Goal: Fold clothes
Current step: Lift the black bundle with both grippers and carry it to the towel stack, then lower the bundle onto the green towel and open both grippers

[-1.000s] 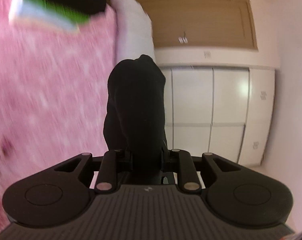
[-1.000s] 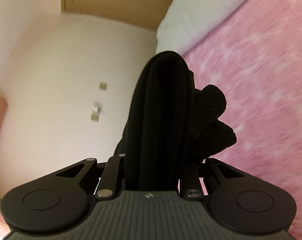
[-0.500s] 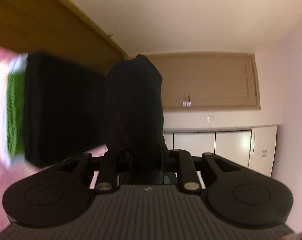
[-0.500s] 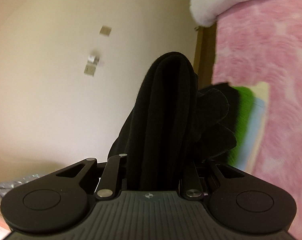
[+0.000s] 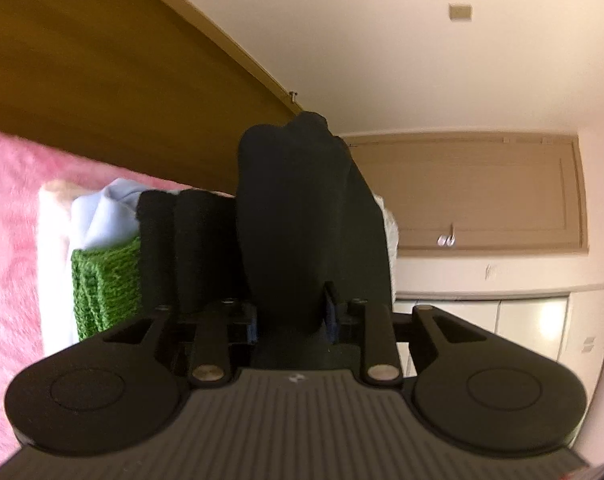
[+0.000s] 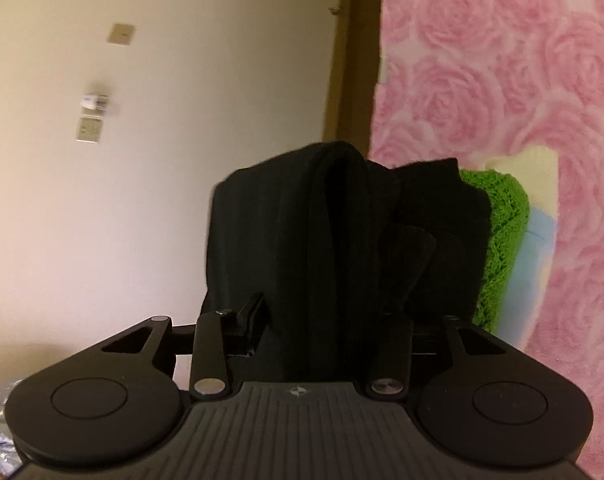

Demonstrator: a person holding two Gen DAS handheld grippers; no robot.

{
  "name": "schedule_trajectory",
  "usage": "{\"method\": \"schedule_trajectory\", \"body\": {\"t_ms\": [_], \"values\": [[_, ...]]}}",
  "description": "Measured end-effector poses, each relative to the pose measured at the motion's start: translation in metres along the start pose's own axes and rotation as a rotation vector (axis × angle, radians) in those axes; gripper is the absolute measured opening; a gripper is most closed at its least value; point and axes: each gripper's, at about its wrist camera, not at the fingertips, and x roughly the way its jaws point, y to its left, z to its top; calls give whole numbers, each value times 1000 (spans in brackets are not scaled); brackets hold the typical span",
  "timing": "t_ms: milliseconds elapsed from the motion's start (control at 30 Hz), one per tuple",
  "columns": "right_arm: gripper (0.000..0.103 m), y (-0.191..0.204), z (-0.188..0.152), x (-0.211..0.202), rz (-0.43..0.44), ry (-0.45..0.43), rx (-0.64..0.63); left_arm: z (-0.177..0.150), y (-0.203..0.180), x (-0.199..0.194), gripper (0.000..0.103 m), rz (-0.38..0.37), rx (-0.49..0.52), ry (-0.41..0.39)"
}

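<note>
Two grippers are carrying one folded black garment toward a pile.
Pink rose blanket [image 6: 502, 80] is bearing a stack of folded clothes [image 5: 106, 280]; left gripper [image 5: 290, 312] and right gripper [image 6: 326, 320] are clamping black garment [image 6: 302, 240], seemingly level for stacking.

The pile [image 5: 106, 276] of folded clothes, seen small and blurred a second ago, is now shown sharp and close in both views, just beside the held black garment [image 5: 310, 236]. The pink blanket [image 6: 502, 80] has been brought into clear focus.
</note>
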Motion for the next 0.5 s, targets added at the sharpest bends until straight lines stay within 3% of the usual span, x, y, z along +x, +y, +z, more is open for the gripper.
{"method": "schedule_trajectory", "body": {"t_ms": [100,167,233,433,500], "values": [[49,2,-7,-22,3,-46,-12,-2,-7,0,26,-10,19,24],[27,4,-6,-29,6,-67,-53,-4,-13,1,24,-20,55,42],[26,5,-5,-30,-24,-74,-79,-7,-19,4,24,3,114,55],[34,7,-8,-41,-103,-97,-91,2,-30,12,27,75,129,41],[46,16,-12,-55,-190,-156,-157,0,-45,-1,27,123,188,21]]}}
